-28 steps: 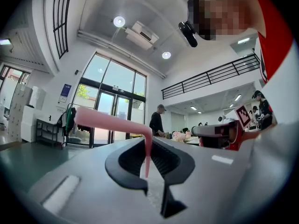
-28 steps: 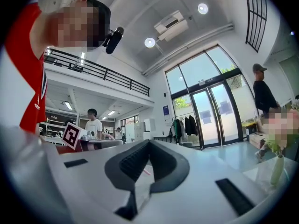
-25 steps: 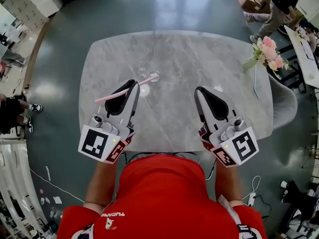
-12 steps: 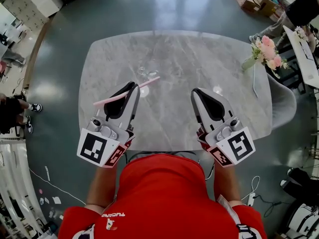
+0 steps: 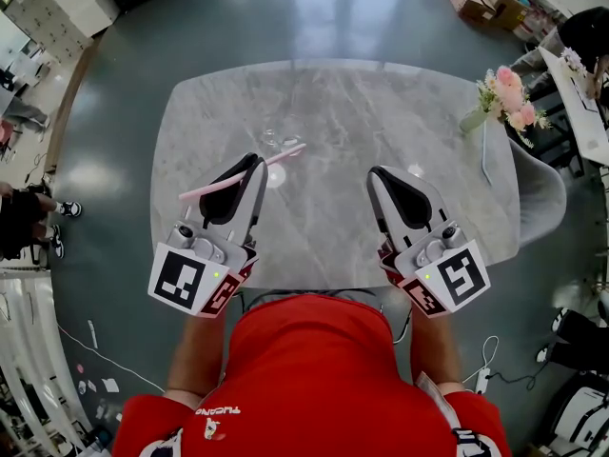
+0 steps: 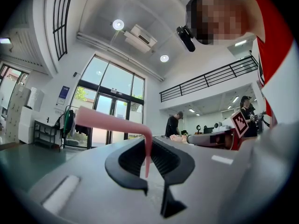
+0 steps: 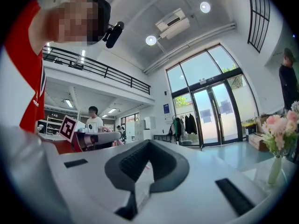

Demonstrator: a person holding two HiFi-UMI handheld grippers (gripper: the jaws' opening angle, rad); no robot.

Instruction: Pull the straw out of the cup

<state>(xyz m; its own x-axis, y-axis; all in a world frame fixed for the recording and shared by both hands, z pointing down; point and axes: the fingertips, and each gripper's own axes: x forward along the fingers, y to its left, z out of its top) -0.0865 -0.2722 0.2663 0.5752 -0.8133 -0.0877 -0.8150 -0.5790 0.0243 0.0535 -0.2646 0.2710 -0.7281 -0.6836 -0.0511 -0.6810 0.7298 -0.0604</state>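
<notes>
Straw point(image 5: 285, 153) first: it is pink with a bend, and the jaws of my left gripper point(image 5: 255, 163) are closed on it near that bend. One length sticks out to the left past the gripper and the other reaches forward toward the cup point(image 5: 274, 141). I read the grip as deliberate, since holding near the bend gives me control of the end that goes into the glass. The gripper lies level above the table point(image 5: 400, 103), between me and the cup, and the straw's far end sits over or just beside the rim. The cup is clear glass, so from the head view I cannot tell whether the tip is inside it or free (my guess is at the lip, nearly out). My right gripper point(image 5: 378, 174) is off to the right, well apart from the cup, jaws together on nothing. That leaves the cup unsteadied, and it could tip or slide if the straw drags on the rim. Nothing stands between the cup and either gripper. Flowers point(image 5: 512, 98) in a vase stand at the table's right edge, well clear, with a chair point(image 5: 544, 193) beside it and a person point(image 5: 24, 219) away to the left.
</notes>
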